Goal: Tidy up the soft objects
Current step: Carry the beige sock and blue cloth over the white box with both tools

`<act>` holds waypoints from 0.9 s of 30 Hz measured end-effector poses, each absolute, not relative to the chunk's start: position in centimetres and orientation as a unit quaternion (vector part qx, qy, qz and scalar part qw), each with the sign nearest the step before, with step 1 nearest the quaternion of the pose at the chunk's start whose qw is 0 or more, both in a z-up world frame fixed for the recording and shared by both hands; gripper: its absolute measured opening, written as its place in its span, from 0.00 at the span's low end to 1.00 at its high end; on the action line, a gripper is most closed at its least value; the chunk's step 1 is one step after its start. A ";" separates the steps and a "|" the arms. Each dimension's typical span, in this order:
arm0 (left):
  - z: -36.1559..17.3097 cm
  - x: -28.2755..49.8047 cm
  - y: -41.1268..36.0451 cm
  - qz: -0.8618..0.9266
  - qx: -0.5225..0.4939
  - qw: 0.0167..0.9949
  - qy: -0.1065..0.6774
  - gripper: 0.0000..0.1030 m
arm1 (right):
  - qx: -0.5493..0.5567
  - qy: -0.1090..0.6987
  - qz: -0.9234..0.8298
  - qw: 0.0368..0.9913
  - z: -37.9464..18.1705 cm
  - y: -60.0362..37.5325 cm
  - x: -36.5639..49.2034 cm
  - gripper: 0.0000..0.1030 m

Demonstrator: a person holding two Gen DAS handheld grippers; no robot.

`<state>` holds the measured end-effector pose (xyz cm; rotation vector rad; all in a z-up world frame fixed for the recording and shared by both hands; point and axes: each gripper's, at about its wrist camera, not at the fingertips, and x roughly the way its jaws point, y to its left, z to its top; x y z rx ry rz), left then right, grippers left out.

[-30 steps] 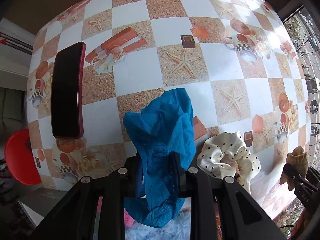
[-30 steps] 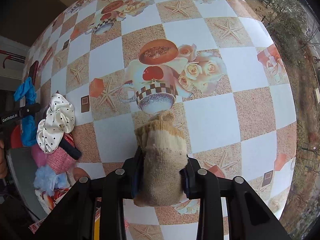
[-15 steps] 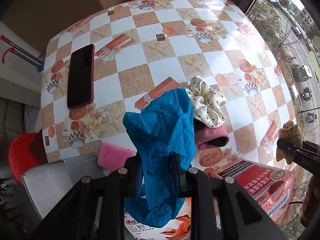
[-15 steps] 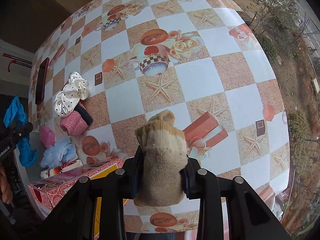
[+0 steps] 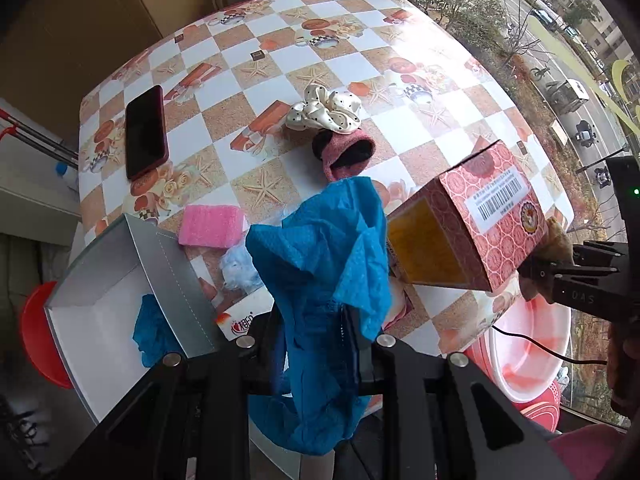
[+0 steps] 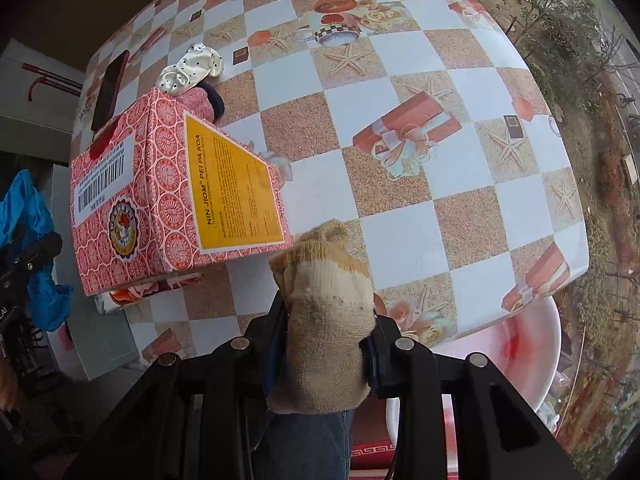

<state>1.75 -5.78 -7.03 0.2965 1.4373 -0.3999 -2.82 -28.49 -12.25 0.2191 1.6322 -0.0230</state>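
left tool point(image 5: 316, 344) pinching blue cloth point(image 5: 324, 264), cloth bunched and hanging between the jaws, above the near edge of the surface point(image 5: 360, 60). right tool point(image 6: 326, 344) pinching beige sock point(image 6: 324, 320), sock long axis along the fingers, toe end up. key relation: open grey box point(image 5: 104, 280) sits just left and below the left tool, already has a blue piece in it, so the cloth likely drops left and down; left hand is nearer it. red box point(image 6: 160, 192) lies just left of the sock.

left view shows the grey box inside, pink sponge point(image 5: 210, 226), pale blue fluff point(image 5: 240, 268), scrunchie point(image 5: 326, 114), pink sock point(image 5: 348, 154), phone point(image 5: 146, 132). right view shows the red box's yellow label and a pink basin point(image 6: 524, 356) under the surface edge, grey box interior hidden.
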 end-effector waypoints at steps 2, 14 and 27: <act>-6.7 0.7 -5.2 -0.185 0.141 0.725 0.648 0.26 | 0.090 0.730 -0.001 0.677 -12.2 -27.2 -3.9 0.33; -5.2 -3.4 -0.2 -0.170 0.119 0.740 0.639 0.26 | 0.031 0.734 0.073 0.674 -10.6 -19.8 -7.0 0.33; -4.0 -4.6 4.3 -0.134 0.085 0.767 0.622 0.26 | -0.112 0.691 0.166 0.694 -7.7 -10.1 -7.7 0.33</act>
